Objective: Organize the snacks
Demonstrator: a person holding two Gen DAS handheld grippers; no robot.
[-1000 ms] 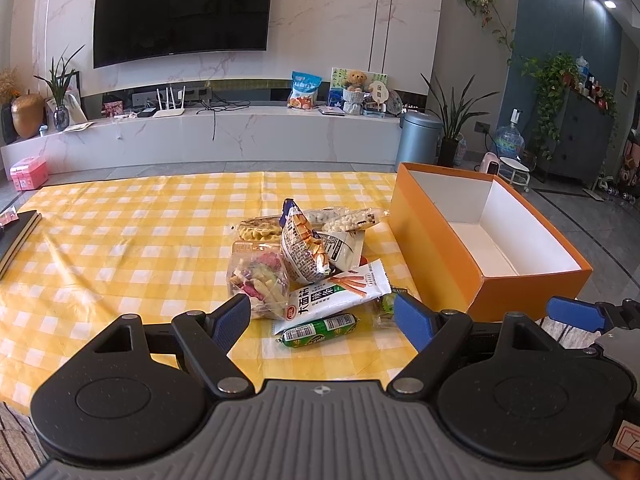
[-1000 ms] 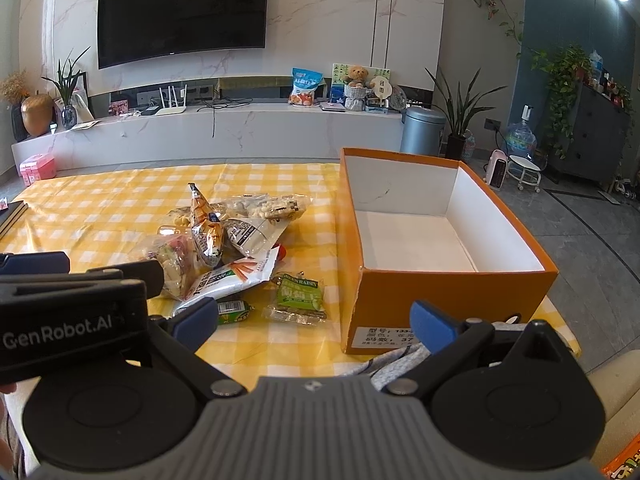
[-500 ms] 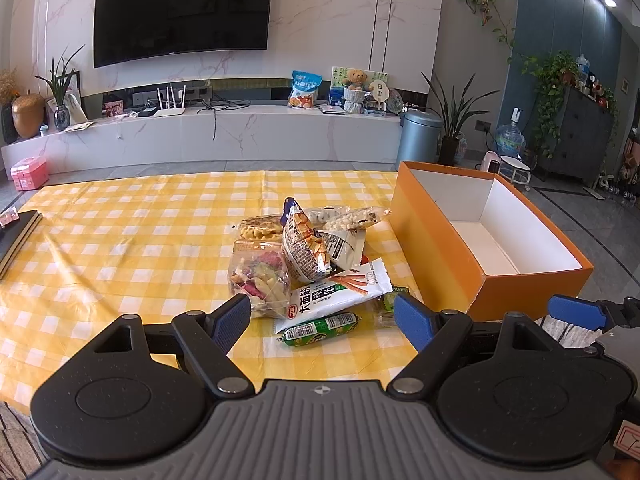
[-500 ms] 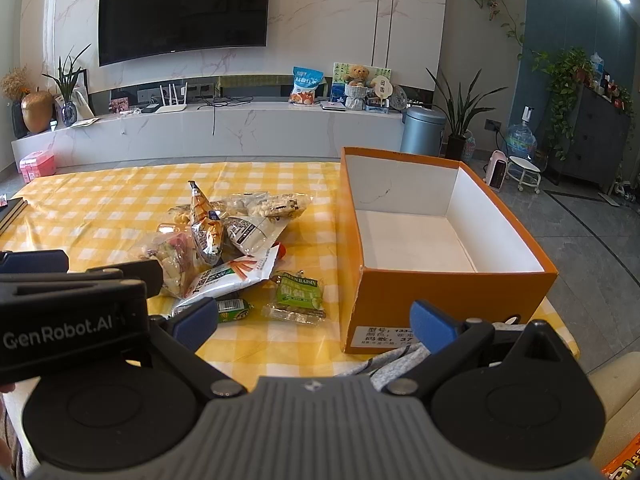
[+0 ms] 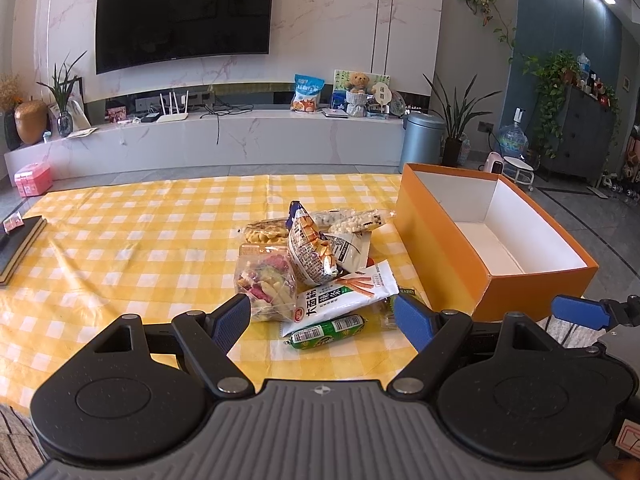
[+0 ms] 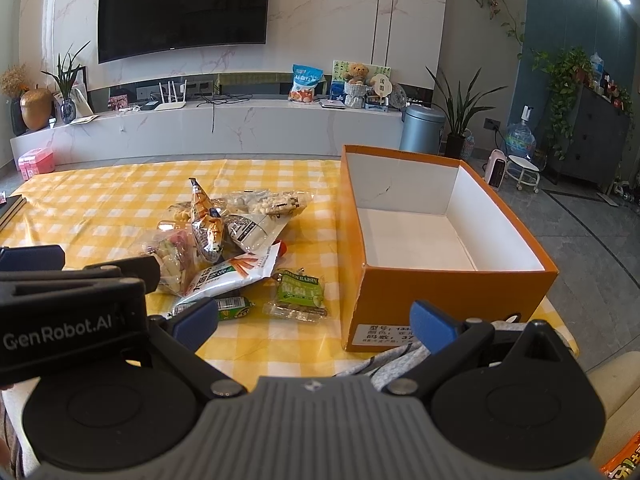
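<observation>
On yellow-checked tabletop, mid-scene: snack pile, loose heap of approx. 8 packs. Nearest: green sausage, just in front of white noodle-stick pack. Clear bag w/ mixed veg chips on left side of pile, crinkled bag propped upright in centre, peanut packs at far side. Green raisin pack lying flat betw. pile & box. Right of pile: orange box, open-topped, white inside, holding nothing. Near edge, low over tabletop: left gripper, jaws released & spread wide, sausage seen betw. tips but untouched. Right gripper, jaws likewise released, wide apart, grasping nothing, near box's front left corner.
</observation>
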